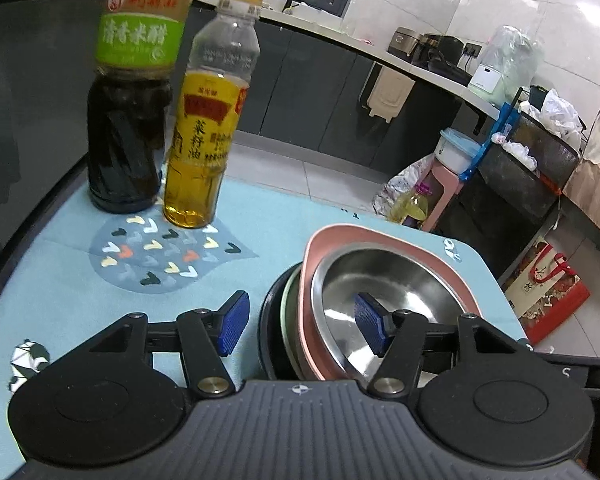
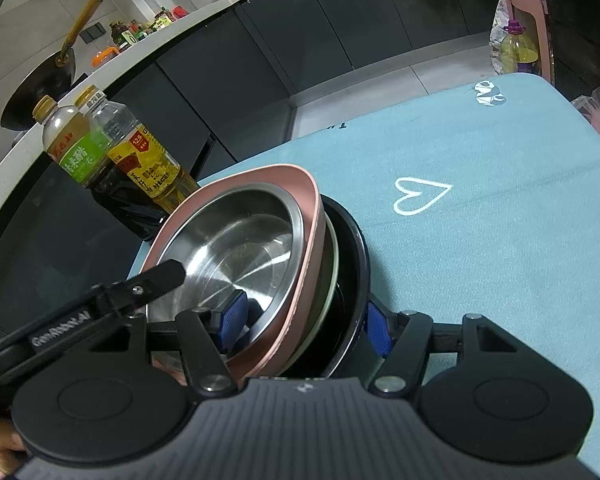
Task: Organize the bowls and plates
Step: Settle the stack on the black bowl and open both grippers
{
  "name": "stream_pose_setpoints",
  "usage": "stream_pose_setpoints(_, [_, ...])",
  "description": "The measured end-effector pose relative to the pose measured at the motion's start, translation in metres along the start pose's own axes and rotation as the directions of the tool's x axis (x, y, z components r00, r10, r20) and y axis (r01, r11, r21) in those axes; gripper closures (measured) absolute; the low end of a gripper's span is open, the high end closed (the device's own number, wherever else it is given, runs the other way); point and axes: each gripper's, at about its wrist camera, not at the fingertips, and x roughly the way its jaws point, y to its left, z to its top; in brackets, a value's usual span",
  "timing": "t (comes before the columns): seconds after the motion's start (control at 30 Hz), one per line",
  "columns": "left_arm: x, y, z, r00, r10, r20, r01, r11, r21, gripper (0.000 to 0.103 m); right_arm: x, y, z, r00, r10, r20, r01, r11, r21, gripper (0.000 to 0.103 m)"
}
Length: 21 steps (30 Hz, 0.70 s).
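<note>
Nesting: steel bowl sits in pink dish on dark plates, so they store compactly.
Left claw: spread wide, straddling the stack's rim, nothing pinched.
Right claw: clamping the stack's edge, steadying it on the table.

- At the far left of the tabletop, passage is blocked by 2 bottles standing side by side: the dark vinegar bottle and the yellow oil bottle.
- Open cloth is left between the bottles and the stacked dishes.
- To the right of the stack, the tabletop is seen bare around the heart outline.
</note>
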Motion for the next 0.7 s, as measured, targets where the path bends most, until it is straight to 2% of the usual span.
stream_pose_setpoints(0.37, [-0.016, -0.001, -0.012, 0.999, 0.045, 0.013, -0.046, 0.999, 0.023, 0.048, -0.005, 0.001, -0.002, 1.0, -0.015, 0.026, 0.015, 1.0, -0.002, 0.054])
stream_pose_setpoints(0.53, [-0.029, -0.003, -0.016, 0.997, 0.063, 0.039, -0.064, 0.997, 0.029, 0.047, -0.017, 0.005, -0.003, 0.996, -0.031, 0.078, 0.033, 0.999, -0.02, 0.054])
stream_pose_setpoints(0.7, [-0.047, -0.011, -0.02, 0.991, 0.108, 0.077, -0.114, 0.991, 0.07, 0.047, -0.036, 0.015, -0.008, 0.988, -0.031, 0.15, 0.042, 0.997, -0.069, 0.053])
